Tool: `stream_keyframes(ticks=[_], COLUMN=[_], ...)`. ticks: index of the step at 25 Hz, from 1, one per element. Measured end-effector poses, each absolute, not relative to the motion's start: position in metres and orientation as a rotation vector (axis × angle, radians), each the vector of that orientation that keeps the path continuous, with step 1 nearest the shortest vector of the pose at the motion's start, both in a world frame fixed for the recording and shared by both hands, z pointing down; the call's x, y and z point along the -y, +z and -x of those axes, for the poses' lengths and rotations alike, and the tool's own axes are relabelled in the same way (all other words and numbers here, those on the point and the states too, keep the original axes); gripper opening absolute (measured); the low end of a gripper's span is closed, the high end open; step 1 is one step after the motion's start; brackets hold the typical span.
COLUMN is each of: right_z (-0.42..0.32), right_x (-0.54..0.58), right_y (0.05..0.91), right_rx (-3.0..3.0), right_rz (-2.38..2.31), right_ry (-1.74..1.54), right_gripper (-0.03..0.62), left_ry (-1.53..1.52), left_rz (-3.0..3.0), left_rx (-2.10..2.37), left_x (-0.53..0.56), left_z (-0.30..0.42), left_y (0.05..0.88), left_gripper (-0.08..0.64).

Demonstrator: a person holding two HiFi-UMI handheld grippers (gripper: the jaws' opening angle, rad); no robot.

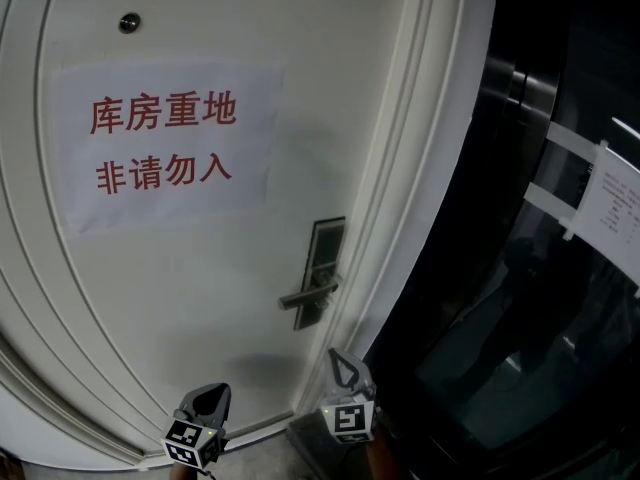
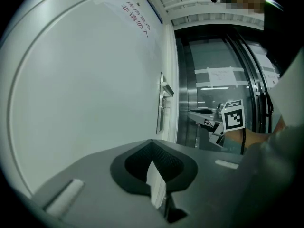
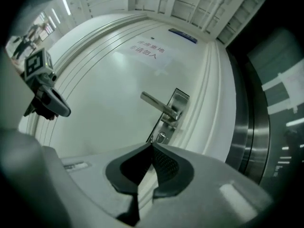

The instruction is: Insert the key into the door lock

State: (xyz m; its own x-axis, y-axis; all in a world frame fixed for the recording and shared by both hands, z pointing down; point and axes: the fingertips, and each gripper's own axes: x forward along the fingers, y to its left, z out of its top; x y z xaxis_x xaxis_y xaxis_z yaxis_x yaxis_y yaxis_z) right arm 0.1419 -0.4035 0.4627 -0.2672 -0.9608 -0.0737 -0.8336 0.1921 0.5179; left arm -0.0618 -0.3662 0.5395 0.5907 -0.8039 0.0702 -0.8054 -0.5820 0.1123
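Note:
The door lock (image 1: 322, 258) is a dark metal plate on the white door (image 1: 180, 298), with a lever handle (image 1: 308, 295) pointing left. In the right gripper view the handle (image 3: 159, 106) and the round keyhole (image 3: 162, 137) below it lie just beyond my right gripper (image 3: 152, 145), whose jaws are shut with nothing seen between them. My left gripper (image 2: 152, 144) has its jaw tips together too, and it faces along the door toward the lock plate (image 2: 161, 108). Both grippers sit low in the head view, left (image 1: 213, 396) and right (image 1: 340, 360). No key shows in any view.
A paper sign (image 1: 165, 143) with red characters hangs on the door under a peephole (image 1: 129, 23). The white moulded door frame (image 1: 420, 168) borders the lock side. Right of it stand dark metal and glass panels (image 1: 540, 298) with a taped notice (image 1: 620, 208).

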Motion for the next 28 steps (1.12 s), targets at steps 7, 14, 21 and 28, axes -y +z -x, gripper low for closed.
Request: stream_keyframes(ticks=[7,14,21,28], right_z=[-0.144,-0.145,-0.144,-0.151], right_x=[0.381,0.361,0.34,0.32], right_y=[0.472,0.49,0.509,0.516], right_rx=[2.378,2.432,2.478,2.487], right_rz=[-1.812,-1.88,-1.908,-1.907], right_ry=[-0.407,-0.294,-0.18,-0.162], right_gripper=[0.003,0.002,0.002,0.002], left_ry=[0.015,-0.006,0.01,0.015], left_rz=[-2.685,-2.693,-2.691,-2.692], left_rx=[1.375,1.386,1.381,1.381], left_x=[0.363,0.36,0.353,0.346], left_z=[0.067,0.07,0.071,0.068], left_y=[0.537,0.531,0.536,0.536], left_gripper=[0.003,0.003,0.003,0.003])
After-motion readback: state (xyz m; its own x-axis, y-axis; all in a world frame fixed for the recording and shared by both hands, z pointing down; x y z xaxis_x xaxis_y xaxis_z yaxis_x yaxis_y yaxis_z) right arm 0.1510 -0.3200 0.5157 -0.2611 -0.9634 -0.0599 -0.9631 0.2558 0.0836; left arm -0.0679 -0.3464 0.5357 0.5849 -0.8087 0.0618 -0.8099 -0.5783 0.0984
